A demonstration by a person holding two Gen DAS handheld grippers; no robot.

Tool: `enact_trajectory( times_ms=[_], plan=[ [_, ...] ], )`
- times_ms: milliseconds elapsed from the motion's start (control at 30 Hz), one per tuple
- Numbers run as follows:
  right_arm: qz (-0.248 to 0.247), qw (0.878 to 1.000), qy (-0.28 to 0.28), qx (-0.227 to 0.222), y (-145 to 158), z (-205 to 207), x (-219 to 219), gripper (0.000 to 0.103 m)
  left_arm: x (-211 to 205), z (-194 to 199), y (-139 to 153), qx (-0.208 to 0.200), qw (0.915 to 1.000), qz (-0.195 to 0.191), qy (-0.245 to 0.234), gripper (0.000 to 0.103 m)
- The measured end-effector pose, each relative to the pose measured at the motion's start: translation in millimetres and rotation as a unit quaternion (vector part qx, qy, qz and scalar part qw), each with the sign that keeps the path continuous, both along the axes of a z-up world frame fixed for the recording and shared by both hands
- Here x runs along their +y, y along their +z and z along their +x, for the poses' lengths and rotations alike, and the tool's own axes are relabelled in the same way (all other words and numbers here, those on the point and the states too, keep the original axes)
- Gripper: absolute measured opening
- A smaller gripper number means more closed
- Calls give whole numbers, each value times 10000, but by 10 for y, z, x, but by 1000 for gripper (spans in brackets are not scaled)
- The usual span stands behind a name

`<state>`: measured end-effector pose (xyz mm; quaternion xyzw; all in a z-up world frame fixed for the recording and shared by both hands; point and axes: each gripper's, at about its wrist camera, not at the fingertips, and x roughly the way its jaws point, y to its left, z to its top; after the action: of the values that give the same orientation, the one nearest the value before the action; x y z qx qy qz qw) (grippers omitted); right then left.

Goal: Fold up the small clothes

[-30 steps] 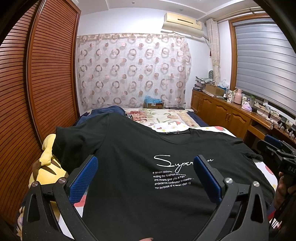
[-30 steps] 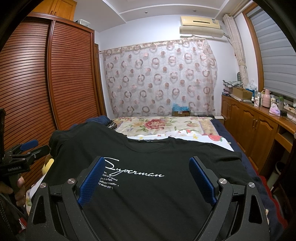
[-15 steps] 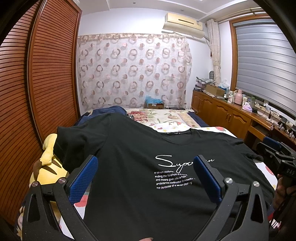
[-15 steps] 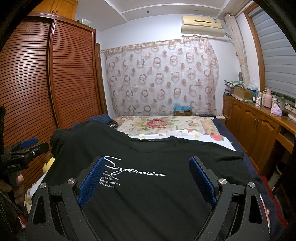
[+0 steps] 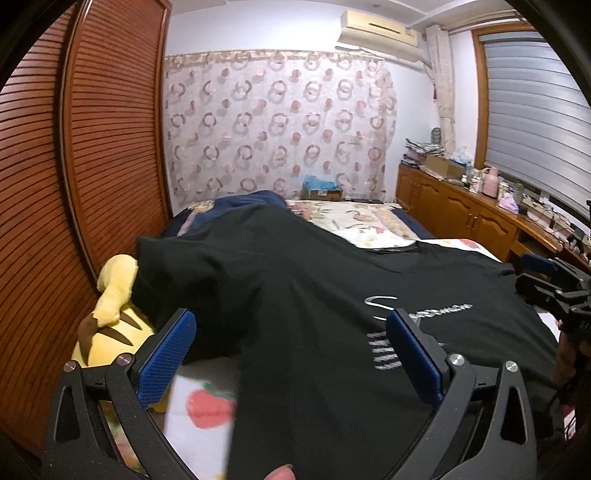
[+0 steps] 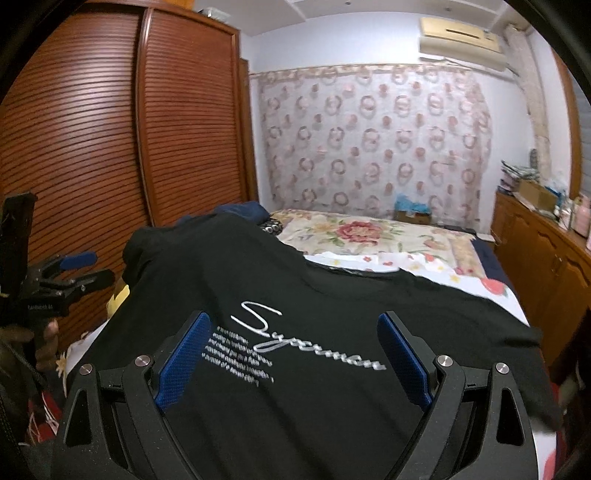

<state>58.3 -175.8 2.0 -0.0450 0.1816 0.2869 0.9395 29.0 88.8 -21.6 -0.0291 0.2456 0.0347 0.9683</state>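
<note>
while the black t-shirt (image 6: pixel 295 295) lies spread face up on the bed (image 6: pixel 369 236), both claws hover over it spread wide and empty; pinch the sleeve edge beside the yellow plush (image 5: pixel 114 321) low and fold inward.

A yellow plush toy (image 5: pixel 110 325) lies at the bed's left edge beside the slatted wooden wardrobe doors (image 5: pixel 85 155). A ring-patterned curtain (image 5: pixel 277 125) hangs behind the floral bedspread (image 6: pixel 369 236), under an air conditioner (image 5: pixel 380 33). Cluttered wooden cabinets (image 5: pixel 458 214) line the right wall below window blinds (image 5: pixel 532 110).
</note>
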Motion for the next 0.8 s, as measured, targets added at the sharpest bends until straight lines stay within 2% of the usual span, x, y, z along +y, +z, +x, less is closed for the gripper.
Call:
enact_trajectory(
  times_ms=[133,233,433,600,800],
  plan=[
    [-22,9997,177,189,-16,287,9,92,221,106,-24,79,9999,-61,96,103],
    [-145,9992,280,265,-38,487,78,92,420,167,-10,126,9997,-153,141,98],
    [-317,9978,440,386,-3,821,186,92,728,354,-31,294,9989,-254,276,82],
    [-395,9968,525,464,43,1060,278,92,970,525,-55,449,9980,-266,370,62],
    [-479,9954,594,586,68,1355,467,92,1270,660,-76,584,9969,-304,424,59]
  ],
)
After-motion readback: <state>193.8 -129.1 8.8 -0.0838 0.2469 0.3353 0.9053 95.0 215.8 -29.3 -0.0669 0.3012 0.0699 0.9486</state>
